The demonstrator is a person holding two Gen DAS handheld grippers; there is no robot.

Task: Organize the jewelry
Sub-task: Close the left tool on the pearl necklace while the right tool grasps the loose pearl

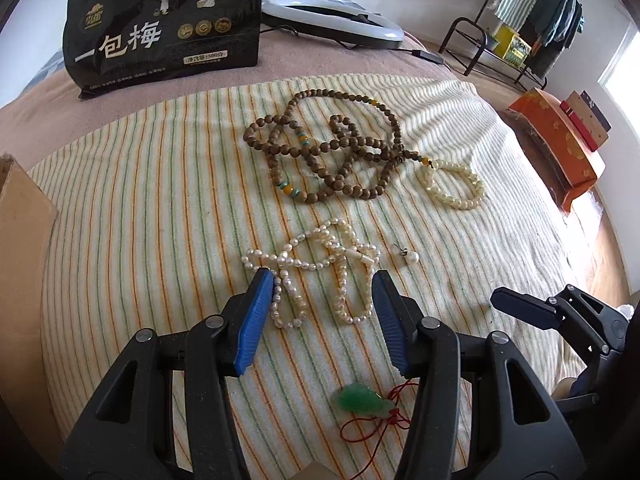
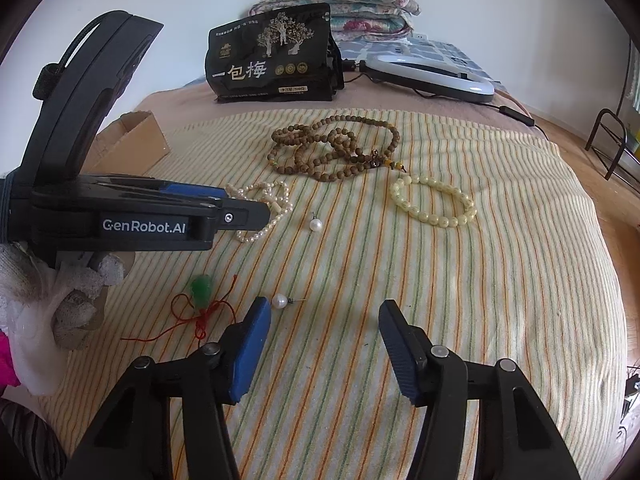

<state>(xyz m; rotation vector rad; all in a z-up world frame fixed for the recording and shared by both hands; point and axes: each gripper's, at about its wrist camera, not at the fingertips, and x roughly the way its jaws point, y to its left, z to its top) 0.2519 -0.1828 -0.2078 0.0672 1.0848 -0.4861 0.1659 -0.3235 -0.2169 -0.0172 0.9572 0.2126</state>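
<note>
Jewelry lies on a striped towel (image 1: 160, 208) on a bed. My left gripper (image 1: 322, 280) is open, its fingers straddling a tangled white pearl necklace (image 1: 320, 264), also in the right wrist view (image 2: 264, 208). A brown wooden bead necklace (image 1: 332, 148) lies farther back, next to a pale yellow bead bracelet (image 1: 456, 184). A green jade pendant (image 1: 360, 398) on red cord lies under the left gripper. A single pearl earring (image 1: 410, 256) lies to the right. My right gripper (image 2: 324, 308) is open and empty, with another pearl earring (image 2: 280, 301) at its left fingertip.
A cardboard box (image 2: 128, 136) stands at the towel's left edge. A black snack bag (image 2: 276, 64) stands at the back, with a white ring light (image 2: 432, 70) and folded quilts (image 2: 336, 4) behind. An orange box (image 1: 556, 140) sits on the floor to the right.
</note>
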